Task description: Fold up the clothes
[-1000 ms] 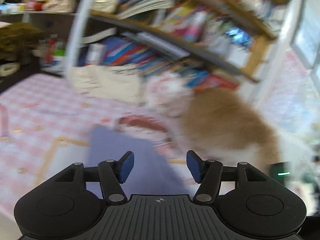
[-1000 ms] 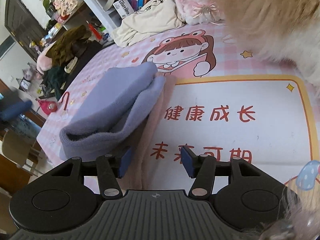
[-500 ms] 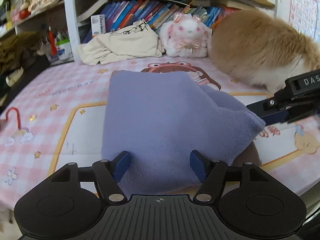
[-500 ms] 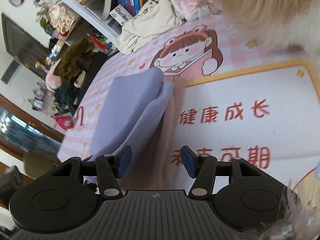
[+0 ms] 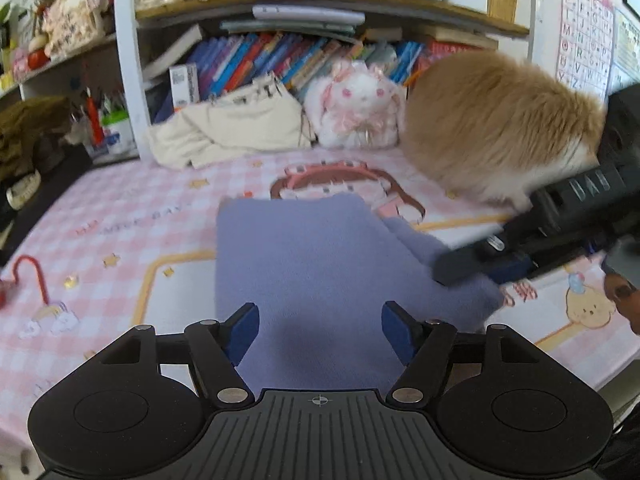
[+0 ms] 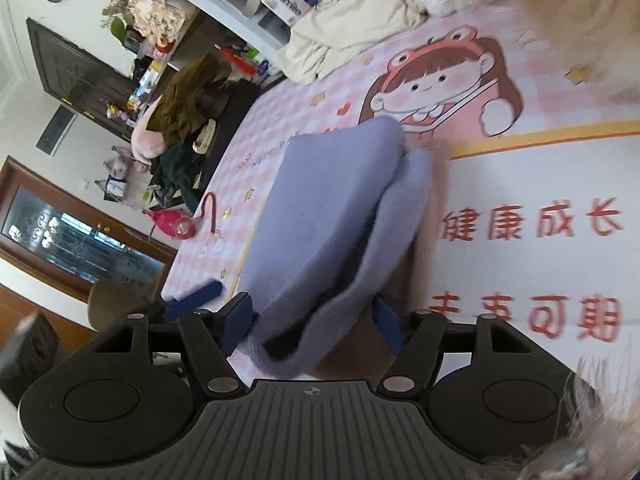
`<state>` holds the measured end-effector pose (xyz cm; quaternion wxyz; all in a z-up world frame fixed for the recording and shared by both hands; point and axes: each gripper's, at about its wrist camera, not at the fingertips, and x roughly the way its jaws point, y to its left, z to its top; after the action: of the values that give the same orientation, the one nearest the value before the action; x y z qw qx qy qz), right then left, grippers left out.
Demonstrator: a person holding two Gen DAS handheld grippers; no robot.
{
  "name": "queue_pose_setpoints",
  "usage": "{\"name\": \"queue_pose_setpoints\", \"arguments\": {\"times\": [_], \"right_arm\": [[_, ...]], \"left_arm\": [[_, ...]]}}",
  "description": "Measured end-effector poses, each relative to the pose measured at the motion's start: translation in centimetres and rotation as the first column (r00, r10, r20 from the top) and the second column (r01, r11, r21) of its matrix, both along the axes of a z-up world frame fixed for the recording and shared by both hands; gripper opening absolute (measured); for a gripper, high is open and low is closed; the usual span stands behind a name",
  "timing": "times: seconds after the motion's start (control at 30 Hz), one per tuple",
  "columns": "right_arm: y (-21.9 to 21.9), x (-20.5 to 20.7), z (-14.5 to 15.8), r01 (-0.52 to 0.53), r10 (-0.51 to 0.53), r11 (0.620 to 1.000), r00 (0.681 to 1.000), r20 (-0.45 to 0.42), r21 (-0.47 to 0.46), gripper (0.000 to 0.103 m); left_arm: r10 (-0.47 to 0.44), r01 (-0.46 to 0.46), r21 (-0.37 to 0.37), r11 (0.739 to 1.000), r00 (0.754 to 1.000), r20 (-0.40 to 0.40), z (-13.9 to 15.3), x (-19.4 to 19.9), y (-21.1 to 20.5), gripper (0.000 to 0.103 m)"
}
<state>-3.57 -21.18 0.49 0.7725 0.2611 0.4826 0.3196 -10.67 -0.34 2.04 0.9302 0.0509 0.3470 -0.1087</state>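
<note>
**Purple garment folded on the pink mat, both tools open around it**

The pink checked mat [image 5: 120, 216] covers the desk and has a cartoon girl [image 6: 436, 88] and red Chinese lettering [image 6: 532, 224] printed on it. Using the garment as the landmark from here on.

The purple garment [image 5: 304, 264] lies folded on the mat, its far edge just touching the cartoon girl print. In the right wrist view its layers [image 6: 340, 216] are stacked and bulge open at the near end, with a pinkish-brown cloth [image 6: 404, 280] under its right side.

Behind the garment and to the right is a big fluffy orange-and-white animal [image 5: 496, 128], blurred, sitting on the mat. Straight behind it, against the bookshelf [image 5: 320, 12], are a cream bag [image 5: 236, 124] and a white-pink plush bunny [image 5: 360, 108].

Left tool [image 5: 318, 334]: fingers spread wide, right over the near edge of the garment, gripping nothing.

Right tool [image 6: 312, 320]: fingers also apart, sitting either side of the garment's near, open end, not pinching it. From the left wrist view it [image 5: 480, 264] reaches in from the right, with its tip at the garment's right edge.

Well to the left of the garment, a small red hook thing [image 5: 34, 276] on the mat.
</note>
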Motion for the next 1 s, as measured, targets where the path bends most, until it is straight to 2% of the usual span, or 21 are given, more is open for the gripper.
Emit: {"name": "queue_pose_setpoints", "arguments": {"times": [0.07, 0.13, 0.2, 0.23, 0.3, 0.33, 0.37, 0.4, 0.43, 0.47, 0.5, 0.53, 0.57, 0.6, 0.63, 0.7, 0.77, 0.9, 0.93, 0.97, 1.0], "right_arm": [[1.1, 1.3, -0.7, 0.025, -0.026, 0.999, 0.999, -0.046, -0.021, 0.068], [2.3, 2.1, -1.2, 0.039, -0.043, 0.996, 0.998, -0.048, -0.075, 0.067], [3.2, 2.2, -1.2, 0.026, -0.025, 0.992, 1.0, 0.004, -0.125, 0.062], [3.5, 1.7, -1.0, 0.005, 0.005, 0.987, 0.998, 0.063, -0.16, 0.044], [4.4, 0.0, -0.5, -0.044, 0.108, 0.963, 0.967, 0.231, -0.264, 0.026], [4.8, -1.5, 0.0, -0.054, 0.169, 0.946, 0.923, 0.345, -0.32, 0.021], [5.2, -3.0, 0.5, -0.055, 0.233, 0.925, 0.863, 0.448, -0.376, 0.018], [5.6, -4.5, 0.9, -0.048, 0.299, 0.901, 0.787, 0.539, -0.43, 0.018], [5.7, -5.8, 1.3, -0.044, 0.351, 0.888, 0.709, 0.612, -0.458, 0.018], [5.4, -7.0, 1.5, -0.055, 0.37, 0.896, 0.643, 0.67, -0.442, 0.018], [5.2, -7.6, 1.5, -0.059, 0.377, 0.898, 0.611, 0.696, -0.435, 0.018], [5.3, -7.2, 1.0, -0.046, 0.367, 0.893, 0.65, 0.665, -0.448, 0.018], [5.2, -6.3, 0.2, -0.044, 0.35, 0.887, 0.713, 0.607, -0.459, 0.019], [5.0, -4.6, -1.1, -0.062, 0.315, 0.883, 0.813, 0.49, -0.464, 0.021], [4.5, -3.2, -1.9, -0.072, 0.267, 0.892, 0.88, 0.393, -0.445, 0.028], [2.4, -1.9, -2.1, -0.046, 0.149, 0.946, 0.94, 0.305, -0.32, 0.037], [0.7, -0.8, -2.1, -0.009, 0.056, 0.977, 0.975, 0.216, -0.215, 0.046], [1.1, -0.7, -1.8, 0.005, 0.04, 0.977, 0.979, 0.202, -0.213, 0.049], [1.2, -0.7, -1.8, 0.008, 0.035, 0.977, 0.979, 0.199, -0.213, 0.043], [1.5, -0.7, -1.7, 0.004, 0.042, 0.976, 0.979, 0.201, -0.219, 0.022], [2.1, -0.9, -1.4, -0.016, 0.073, 0.971, 0.971, 0.23, -0.238, 0.016]], "left_arm": [[-0.037, 0.037, 0.017, 0.999, 0.999, -0.023, -0.9, -0.1, -0.9, 0.069], [-0.065, 0.066, 0.063, 0.996, 0.998, -0.019, -1.3, -0.4, -1.7, 0.069], [-0.069, 0.07, 0.066, 0.995, 0.997, -0.024, -1.4, -0.3, -1.7, 0.07], [-0.059, 0.06, 0.05, 0.997, 0.998, -0.027, -1.1, -0.3, -1.3, 0.07], [-0.03, 0.03, 0.013, 0.999, 0.999, -0.016, -0.5, -0.4, -0.4, 0.07], [-0.01, 0.01, -0.008, 1.0, 1.0, -0.001, -0.2, -0.6, 0.2, 0.07], [0.01, -0.009, -0.029, 1.0, 1.0, 0.015, 0.1, -0.7, 0.7, 0.073], [0.03, -0.029, -0.045, 0.999, 0.999, 0.022, 0.3, -0.9, 1.3, 0.073], [0.039, -0.039, -0.045, 0.998, 0.999, 0.014, 0.2, -0.7, 1.6, 0.073], [0.047, -0.047, -0.043, 0.998, 0.999, 0.003, 0.1, -0.6, 1.8, 0.074], [0.051, -0.051, -0.036, 0.998, 0.999, -0.005, -0.1, -0.5, 1.9, 0.074], [0.055, -0.055, -0.028, 0.998, 0.998, -0.014, -0.4, -0.4, 2.0, 0.074], [0.058, -0.058, -0.013, 0.998, 0.998, -0.03, -0.7, -0.2, 1.9, 0.074], [0.061, -0.061, 0.003, 0.998, 0.997, -0.049, -1.0, 0.1, 1.9, 0.074], [0.066, -0.065, 0.017, 0.998, 0.996, -0.06, -1.3, 0.3, 1.8, 0.074], [0.075, -0.073, 0.033, 0.997, 0.995, -0.058, -1.4, 0.3, 1.8, 0.074], [0.087, -0.086, 0.031, 0.996, 0.995, -0.045, -1.1, 0.0, 2.0, 0.074], [0.119, -0.119, 0.027, 0.993, 0.993, -0.018, -0.4, -0.3, 2.5, 0.074], [0.124, -0.123, 0.019, 0.992, 0.992, -0.011, -0.3, -0.4, 2.5, 0.074], [0.127, -0.127, 0.01, 0.992, 0.992, -0.005, -0.1, -0.4, 2.5, 0.074], [0.128, -0.127, 0.01, 0.992, 0.992, -0.004, -0.2, -0.4, 2.5, 0.074]]}}
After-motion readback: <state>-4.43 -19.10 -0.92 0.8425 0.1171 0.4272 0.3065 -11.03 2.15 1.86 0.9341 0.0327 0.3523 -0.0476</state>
